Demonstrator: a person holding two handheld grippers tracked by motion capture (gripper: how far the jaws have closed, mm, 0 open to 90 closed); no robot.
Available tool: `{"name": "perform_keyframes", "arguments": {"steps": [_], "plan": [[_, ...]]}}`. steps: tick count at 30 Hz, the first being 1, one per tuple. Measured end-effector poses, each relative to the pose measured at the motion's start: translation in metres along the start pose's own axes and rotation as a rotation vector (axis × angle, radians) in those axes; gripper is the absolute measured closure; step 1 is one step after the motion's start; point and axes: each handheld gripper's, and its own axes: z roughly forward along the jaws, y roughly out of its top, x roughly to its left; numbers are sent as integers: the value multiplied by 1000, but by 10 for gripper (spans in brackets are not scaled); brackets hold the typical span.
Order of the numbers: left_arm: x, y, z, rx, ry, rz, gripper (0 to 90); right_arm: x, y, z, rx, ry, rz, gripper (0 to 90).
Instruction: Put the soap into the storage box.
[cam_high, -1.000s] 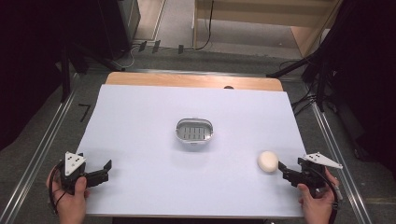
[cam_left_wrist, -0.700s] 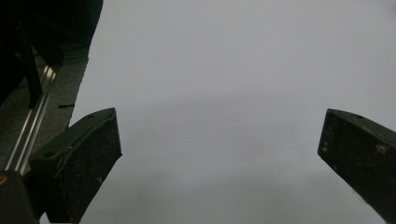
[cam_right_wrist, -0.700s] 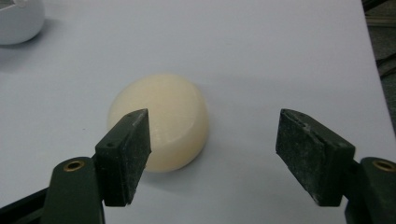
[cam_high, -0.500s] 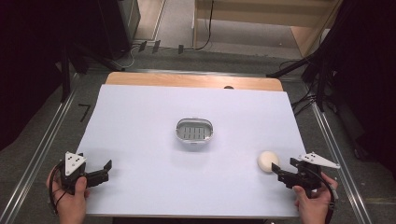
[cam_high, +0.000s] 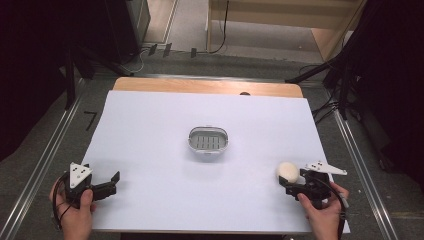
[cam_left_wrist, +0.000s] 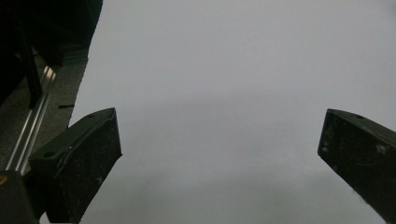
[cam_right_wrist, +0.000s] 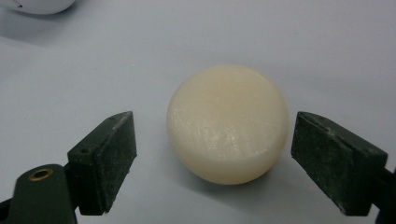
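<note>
A round cream soap bar (cam_high: 288, 172) lies on the white table sheet (cam_high: 165, 125) near the front right. My right gripper (cam_high: 290, 184) sits just behind it, and its jaws have just been opening. In the right gripper view the soap bar (cam_right_wrist: 227, 123) lies between the two black pads (cam_right_wrist: 105, 158) with a gap on each side, so nothing presses on it. A small oval soap dish (cam_high: 208, 140) with a slotted floor stands at the table's middle. My left gripper (cam_high: 114, 182) rests open at the front left, over the bare sheet (cam_left_wrist: 224, 84), with nothing between its jaws.
The sheet covers a wooden table whose far edge (cam_high: 207, 86) shows at the back. Metal rails (cam_high: 45, 155) run along both sides, and dark stands and cables (cam_high: 345, 80) crowd the floor beyond. A corner of the white dish (cam_right_wrist: 39, 5) shows in the right gripper view.
My right gripper has moved left, up to the soap bar, and its jaws now stand wider on either side of it. The left gripper and the dish have not moved.
</note>
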Motion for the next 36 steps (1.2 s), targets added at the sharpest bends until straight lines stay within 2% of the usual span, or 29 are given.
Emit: {"name": "perform_keyframes", "arguments": {"steps": [6, 12, 18, 20, 26, 30, 36], "plan": [[0, 0, 0, 0, 0, 2, 0, -1, 3, 7, 5, -25, 32, 179], [0, 0, 0, 2, 1, 5, 0, 1, 4, 13, 21, -54, 29, 208], [0, 0, 0, 1, 0, 4, 0, 3, 6, 17, 22, -61, 33, 203], [0, 0, 0, 1, 0, 4, 0, 2, 5, 17, 19, -25, 35, 132], [0, 0, 0, 1, 1, 4, 0, 2, 6, 18, 19, -57, 45, 241], [0, 0, 0, 3, 1, 4, 0, 2, 6, 19, 20, -61, 66, 240], [-1, 0, 0, 2, 1, 4, 0, 5, 6, 23, 31, -80, 54, 225]]}}
